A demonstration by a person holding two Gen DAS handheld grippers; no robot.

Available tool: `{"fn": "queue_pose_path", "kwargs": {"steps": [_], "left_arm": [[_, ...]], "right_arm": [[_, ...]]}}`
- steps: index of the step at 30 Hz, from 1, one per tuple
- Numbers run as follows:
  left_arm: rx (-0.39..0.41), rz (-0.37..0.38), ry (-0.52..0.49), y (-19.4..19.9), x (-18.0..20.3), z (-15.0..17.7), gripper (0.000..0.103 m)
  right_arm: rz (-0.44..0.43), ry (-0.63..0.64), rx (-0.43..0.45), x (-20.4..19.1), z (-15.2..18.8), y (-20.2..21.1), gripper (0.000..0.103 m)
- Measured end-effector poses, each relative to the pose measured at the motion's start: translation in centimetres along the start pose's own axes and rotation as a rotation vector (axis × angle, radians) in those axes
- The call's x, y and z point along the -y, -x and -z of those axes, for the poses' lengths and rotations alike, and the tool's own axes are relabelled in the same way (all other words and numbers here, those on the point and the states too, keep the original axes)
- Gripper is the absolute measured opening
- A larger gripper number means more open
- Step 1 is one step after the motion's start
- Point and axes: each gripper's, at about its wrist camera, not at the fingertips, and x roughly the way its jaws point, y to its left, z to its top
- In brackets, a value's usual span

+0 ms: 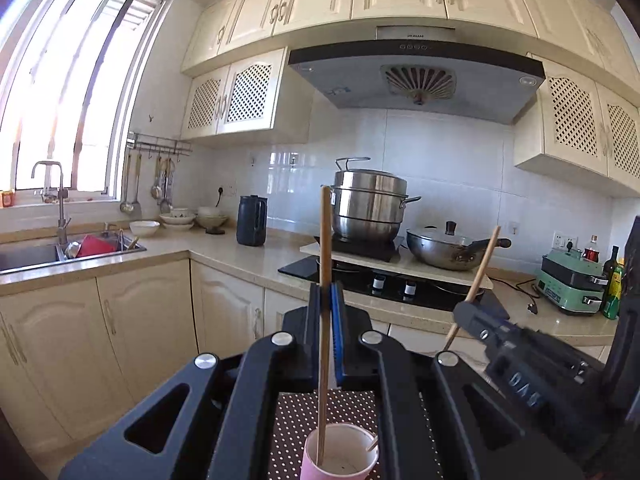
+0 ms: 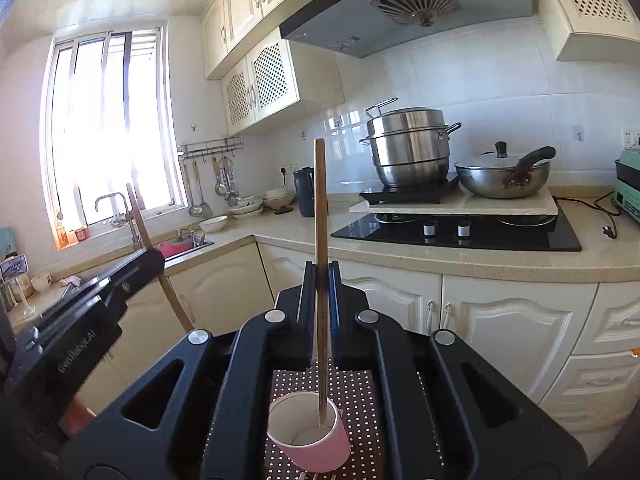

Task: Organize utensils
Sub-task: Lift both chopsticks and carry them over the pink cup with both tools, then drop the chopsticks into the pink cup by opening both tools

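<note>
Presently, item by item.

Left wrist view. Left gripper (image 1: 329,300): jaws clenched on a wooden chopstick (image 1: 325,264), held upright, its lower end reaching down into the pink paper cup (image 1: 340,454) below. Cup stands on a brown dotted mat (image 1: 288,420). Right gripper (image 1: 476,312) appears at the right, grasping a second chopstick (image 1: 482,268) that leans, its tip seeming to touch the cup's right rim.
Risk, as judged: both sticks meet at one light cup; a sideways drag from either could tip or slide it. The leaning stick sits at the rim rather than clearly inside, so letting go now might drop it outside.
Room: open air ahead of the jaws; counter edge (image 1: 224,272) and hob (image 1: 392,284) stand well apart beyond.

Right wrist view. Right gripper (image 2: 322,280): jaws clamped on its chopstick (image 2: 320,216), lower end inside the cup (image 2: 310,436), which here looks tilted. Left gripper (image 2: 140,268) enters from the left, its stick (image 2: 138,216) slanting.
Risk, as judged: cup may already be leaning on a stick; pulling up carelessly could topple it. The two grippers are near each other and could knock.
Room: cupboards (image 2: 500,320) and counter well apart; clearance above is free, hood (image 2: 400,12) far overhead.
</note>
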Motion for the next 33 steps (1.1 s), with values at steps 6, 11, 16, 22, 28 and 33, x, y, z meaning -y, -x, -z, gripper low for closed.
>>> {"fn": "queue_pose_path", "kwargs": {"steps": [6, 11, 16, 22, 28, 33], "left_arm": [[-0.017, 0.014, -0.03, -0.9, 0.2, 0.5, 0.006], [-0.081, 0.015, -0.037, -2.4, 0.0, 2.7, 0.006], [-0.126, 0.02, -0.044, -3.3, -0.6, 4.4, 0.007], [-0.185, 0.003, -0.047, -3.7, -1.3, 6.0, 0.027], [-0.214, -0.014, -0.038, -2.9, -2.3, 6.8, 0.03], [-0.217, -0.012, -0.033, -1.7, -2.7, 6.9, 0.038]], "right_arm": [[0.001, 0.011, -0.077, -0.2, 1.2, -2.2, 0.007], [-0.009, 0.014, -0.183, -0.3, 3.0, -3.9, 0.007], [0.004, 0.043, -0.237, -0.3, 4.4, -4.0, 0.008], [0.016, 0.031, -0.279, 0.3, 5.1, -3.3, 0.012], [0.056, 0.018, -0.235, 0.8, 5.4, -1.2, 0.066], [0.064, 0.007, -0.245, 1.1, 5.4, -0.3, 0.066]]}}
